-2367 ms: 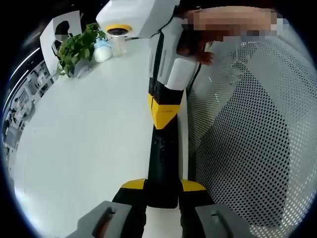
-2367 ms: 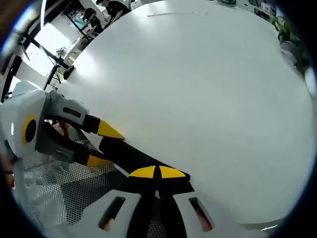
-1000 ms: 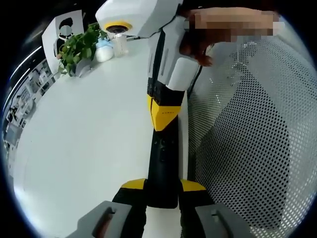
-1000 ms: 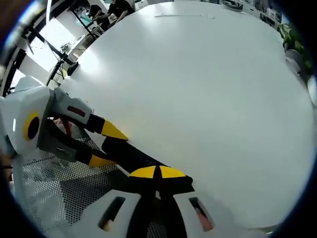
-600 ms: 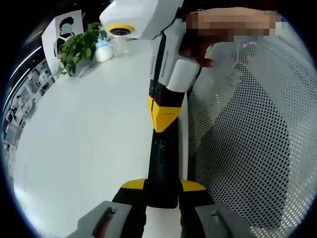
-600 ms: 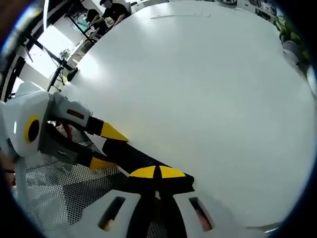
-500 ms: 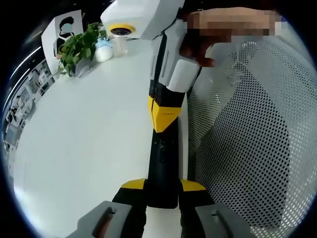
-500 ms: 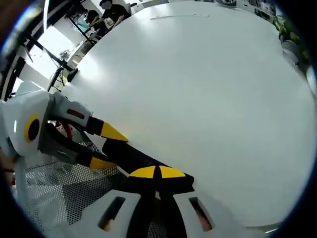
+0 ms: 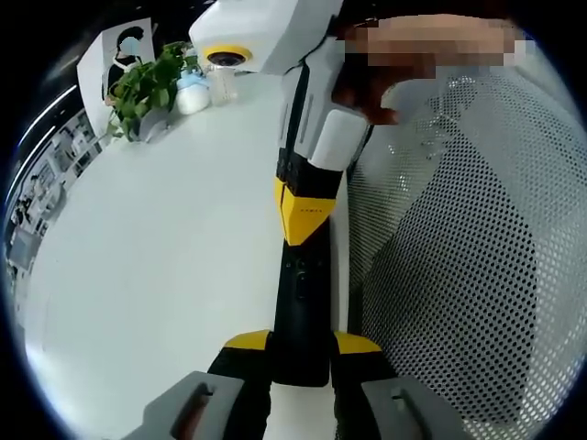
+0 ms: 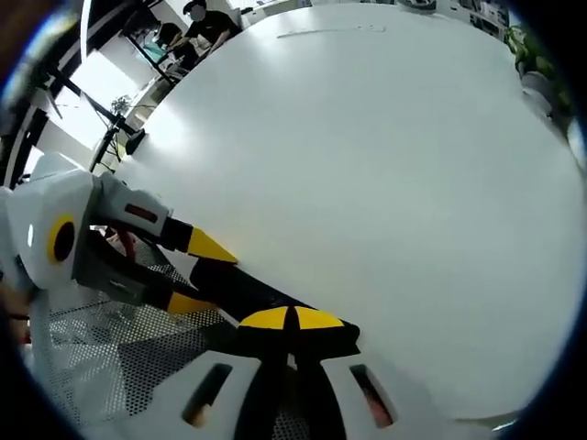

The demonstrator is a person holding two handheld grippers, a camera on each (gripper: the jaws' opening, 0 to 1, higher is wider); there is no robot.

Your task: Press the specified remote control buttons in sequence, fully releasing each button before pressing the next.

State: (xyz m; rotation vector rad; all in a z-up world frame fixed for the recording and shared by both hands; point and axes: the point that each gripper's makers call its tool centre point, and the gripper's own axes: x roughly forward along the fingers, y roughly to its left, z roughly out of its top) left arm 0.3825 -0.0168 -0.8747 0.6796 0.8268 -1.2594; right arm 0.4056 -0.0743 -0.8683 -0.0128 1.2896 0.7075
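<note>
Black remote clamped by left gripper — right gripper's closed jaws on it

Your left gripper has two jaws with yellow caps on black stems, set on pale grey mounts that each carry a slotted recess with a reddish part inside. Your right gripper has the same build: yellow tips over black, then light grey mounts with dark slots. In the left gripper view, your right gripper has a glossy white housing with a yellow ring, a narrow white and black neck, and a yellow jaw block bearing small dark print. In the right gripper view, your left gripper has a white body, a yellow ring, a red label, grey brackets and pointed yellow tips.
</note>
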